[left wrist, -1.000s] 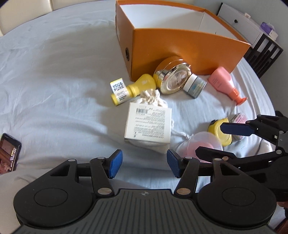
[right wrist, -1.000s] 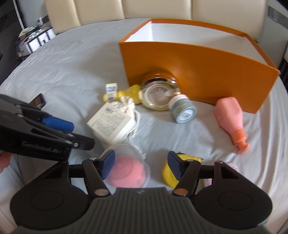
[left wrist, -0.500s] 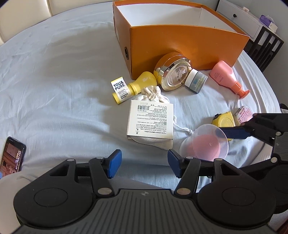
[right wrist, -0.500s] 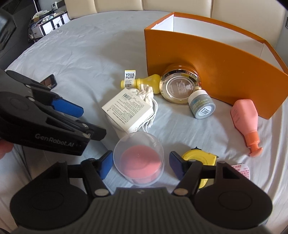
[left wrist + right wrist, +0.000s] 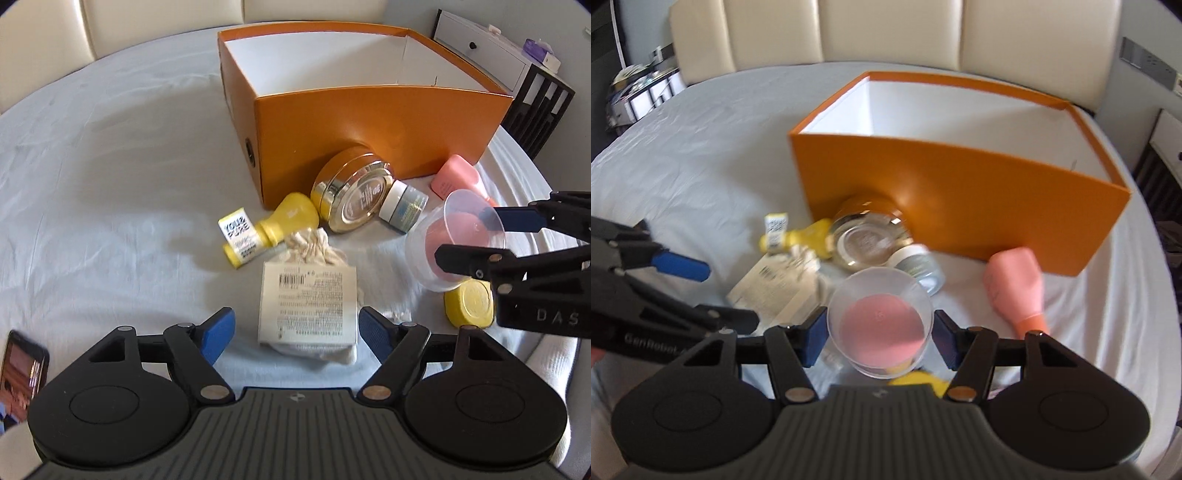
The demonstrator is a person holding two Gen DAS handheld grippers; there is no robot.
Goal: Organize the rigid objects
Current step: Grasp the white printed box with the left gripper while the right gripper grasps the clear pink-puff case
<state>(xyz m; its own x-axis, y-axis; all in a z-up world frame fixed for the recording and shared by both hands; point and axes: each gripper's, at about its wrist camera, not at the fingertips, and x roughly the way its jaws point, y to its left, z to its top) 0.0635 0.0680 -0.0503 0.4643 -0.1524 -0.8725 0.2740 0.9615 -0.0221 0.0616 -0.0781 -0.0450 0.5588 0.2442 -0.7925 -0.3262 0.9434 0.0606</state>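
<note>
A clear plastic cup with a pink sponge inside hangs above the bed, and my right gripper is shut on it. In the left wrist view the same cup is tilted in front of the orange box. My left gripper points down at a white printed carton lying on a cloth pouch. Its jaws are opening, and the carton lies between the pads with a gap on each side.
Against the orange box's front wall lie a yellow bottle, a gold jar, a small grey jar and a pink bottle. A yellow round case sits under the cup. A phone lies at the left edge.
The right gripper closed on the cup and lifted it off the sheet toward the orange box. The left jaws spread much wider and now stand either side of the white carton.
</note>
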